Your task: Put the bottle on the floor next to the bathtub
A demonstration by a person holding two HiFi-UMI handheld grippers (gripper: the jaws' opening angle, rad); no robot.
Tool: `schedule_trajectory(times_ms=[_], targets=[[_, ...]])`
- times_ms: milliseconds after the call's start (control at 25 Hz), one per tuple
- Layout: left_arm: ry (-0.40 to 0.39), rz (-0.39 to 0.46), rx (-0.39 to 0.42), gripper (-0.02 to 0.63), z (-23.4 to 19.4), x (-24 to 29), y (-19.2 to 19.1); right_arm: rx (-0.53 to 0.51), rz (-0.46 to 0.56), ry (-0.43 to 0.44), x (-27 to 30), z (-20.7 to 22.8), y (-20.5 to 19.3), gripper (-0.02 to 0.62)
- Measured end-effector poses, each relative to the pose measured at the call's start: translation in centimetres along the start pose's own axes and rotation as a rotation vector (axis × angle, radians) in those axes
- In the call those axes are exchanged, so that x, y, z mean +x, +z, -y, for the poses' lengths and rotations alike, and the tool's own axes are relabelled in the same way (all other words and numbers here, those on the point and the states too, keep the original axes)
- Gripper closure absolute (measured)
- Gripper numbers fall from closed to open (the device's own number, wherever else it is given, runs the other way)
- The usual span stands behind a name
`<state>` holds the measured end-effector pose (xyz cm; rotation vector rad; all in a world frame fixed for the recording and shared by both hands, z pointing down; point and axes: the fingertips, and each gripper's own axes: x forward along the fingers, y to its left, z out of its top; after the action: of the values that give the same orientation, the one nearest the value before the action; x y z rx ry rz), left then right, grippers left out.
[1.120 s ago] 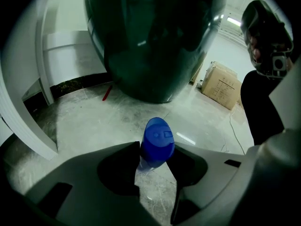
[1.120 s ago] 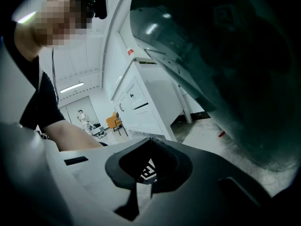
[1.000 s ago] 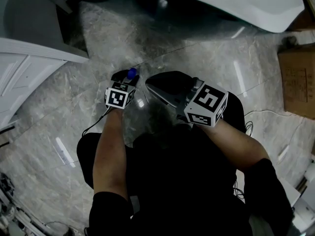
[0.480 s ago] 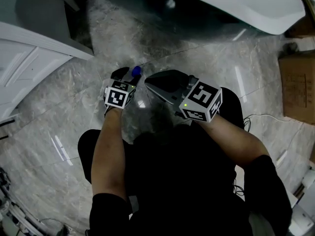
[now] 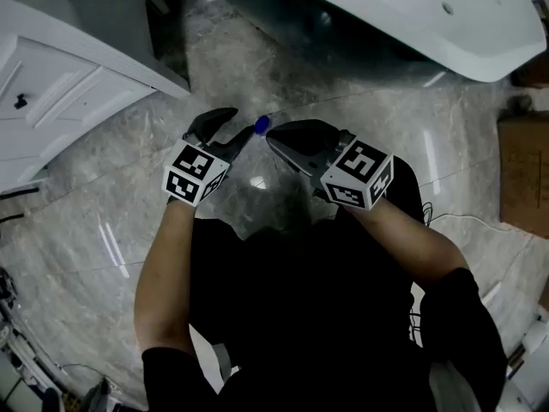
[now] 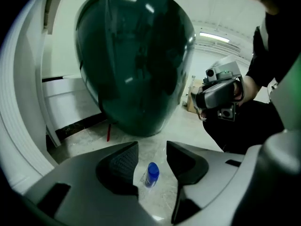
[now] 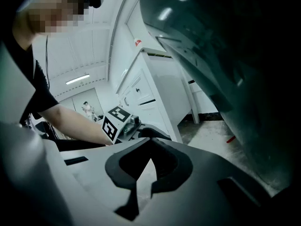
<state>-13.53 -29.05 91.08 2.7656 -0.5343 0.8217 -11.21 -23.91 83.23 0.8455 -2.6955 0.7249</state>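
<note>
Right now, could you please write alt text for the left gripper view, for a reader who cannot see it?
A small blue-capped bottle stands on the pale marble floor, framed between the left gripper's closing jaws, which do not touch it. A dark green bathtub looms behind; the right gripper is at the right.

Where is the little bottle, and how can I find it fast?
Find the big bathtub at the top of the head view, then look down to the shiny marble floor beside it. A small clear bottle sits there, in line with the left gripper, whose jaws are closing but not pressing on it. Its bright blue cap is the only blue thing around.
</note>
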Motion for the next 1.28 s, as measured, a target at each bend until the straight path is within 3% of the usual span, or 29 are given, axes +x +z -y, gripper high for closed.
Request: schedule_trajectory(times_ms=[120,200,280,320,400,480,680,920,1040,1200,1280], targets=[[0.085,0.043,0.008,0.432,-1.3,-3.7,1.4,-0.022,-0.011,0.052,-0.1,-2.3,1.9,0.568],[0.192,0.064,0.035,0.449,-2.5,-6.6,2.8,-0.04,-0.01,0.07,-0.8,-3.4,3.8,0.568],[0.297,0.106,0.044,0.514,-3.3,-10.1,5.3,-0.062,0.005,0.052,-1.9,-4.0,6.5,0.568],[0.337,0.137,0.027,0.555,-3.3,-12.0,6.9,-0.071,0.012,0.04,-2.6,-4.4,8.2,0.568],[0.373,0.196,-0.032,0.574,-2.1,-15.7,10.2,-0.079,0.014,0.025,-4.2,-5.9,11.5,0.568],[0.363,0.22,-0.07,0.575,0.4,-18.7,12.9,-0.081,-0.007,0.02,-5.9,-8.3,14.4,0.568],[0.326,0.154,-0.14,0.575,6.3,-25.3,18.8,-0.011,-0.054,0.022,-10.0,-14.7,21.4,0.568],[0.305,0.228,-0.232,0.575,11.7,-31.8,29.9,0.053,0.054,0.022,-17.4,-21.1,29.6,0.568],[0.301,0.244,-0.246,0.575,14.0,-33.5,34.3,0.056,0.071,0.005,-21.4,-22.7,30.9,0.568],[0.24,0.201,-0.159,0.575,18.4,-33.4,37.9,0.043,0.069,-0.025,-26.1,-22.9,30.1,0.568],[0.203,0.203,-0.161,0.575,20.9,-33.1,39.7,0.032,0.069,-0.068,-28.7,-22.0,30.2,0.568]])
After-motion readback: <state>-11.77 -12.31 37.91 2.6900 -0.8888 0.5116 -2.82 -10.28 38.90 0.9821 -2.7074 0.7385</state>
